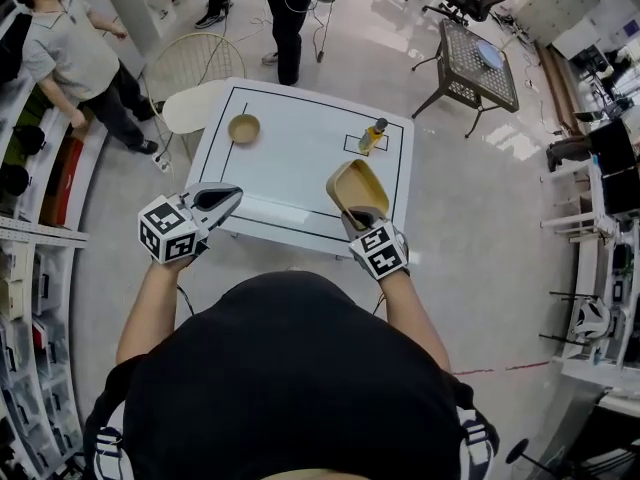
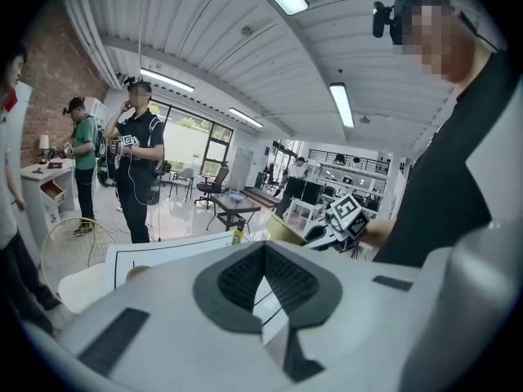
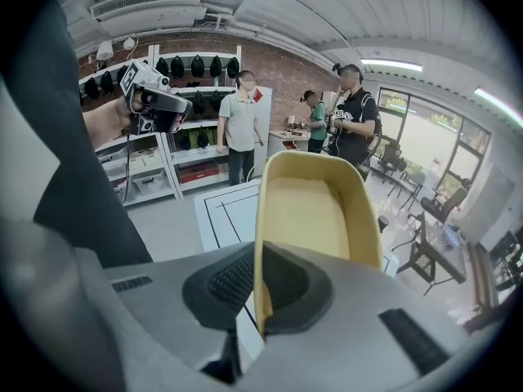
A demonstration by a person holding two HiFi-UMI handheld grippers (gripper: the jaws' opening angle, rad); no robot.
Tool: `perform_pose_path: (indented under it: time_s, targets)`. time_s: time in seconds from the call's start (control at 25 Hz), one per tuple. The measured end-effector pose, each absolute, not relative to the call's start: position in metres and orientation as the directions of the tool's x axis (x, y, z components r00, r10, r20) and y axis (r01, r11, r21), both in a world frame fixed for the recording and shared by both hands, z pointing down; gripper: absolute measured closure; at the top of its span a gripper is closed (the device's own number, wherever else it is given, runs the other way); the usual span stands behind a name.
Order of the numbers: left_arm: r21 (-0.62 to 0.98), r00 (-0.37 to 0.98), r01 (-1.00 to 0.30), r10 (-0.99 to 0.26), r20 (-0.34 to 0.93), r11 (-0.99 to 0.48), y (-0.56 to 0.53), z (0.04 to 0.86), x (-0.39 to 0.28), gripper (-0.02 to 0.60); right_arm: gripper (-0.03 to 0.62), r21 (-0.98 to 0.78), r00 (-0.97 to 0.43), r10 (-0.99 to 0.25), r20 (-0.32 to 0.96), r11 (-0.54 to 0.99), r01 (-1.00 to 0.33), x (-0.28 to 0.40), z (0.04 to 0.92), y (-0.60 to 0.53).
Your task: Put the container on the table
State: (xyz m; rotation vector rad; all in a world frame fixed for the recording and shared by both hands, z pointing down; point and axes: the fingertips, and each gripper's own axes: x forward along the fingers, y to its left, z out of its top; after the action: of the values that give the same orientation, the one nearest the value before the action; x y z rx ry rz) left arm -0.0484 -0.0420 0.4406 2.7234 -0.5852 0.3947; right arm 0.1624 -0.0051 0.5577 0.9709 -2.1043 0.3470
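Head view: steeply down onto surface [image 1: 300,158]. Left gripper view, right gripper view: close behind own jaws, facing across same surface.

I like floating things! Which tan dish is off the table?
The tan scoop-shaped container, pinched in the right gripper; the small round tan bowl sits on the white table.

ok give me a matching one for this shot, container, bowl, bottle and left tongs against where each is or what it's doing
1 container
2 bowl
3 bottle
4 left tongs

a inside a small marked square on the table
b clamped in the right tongs
c holding nothing
d on the table, left side in the head view

Pairs: 1-b, 2-d, 3-a, 4-c
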Motion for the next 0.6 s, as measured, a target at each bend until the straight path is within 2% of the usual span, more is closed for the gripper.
perform_pose_path:
  time_s: [0.6]
  targets:
    - [0.255, 0.870, -0.458, -0.371, 0.325, -0.851, -0.064, 0.444, -0.014, 0.575, 0.585, 0.068, -0.419, -0.499, 0.759, 0.700, -0.711, 0.194, 0.565, -0.030]
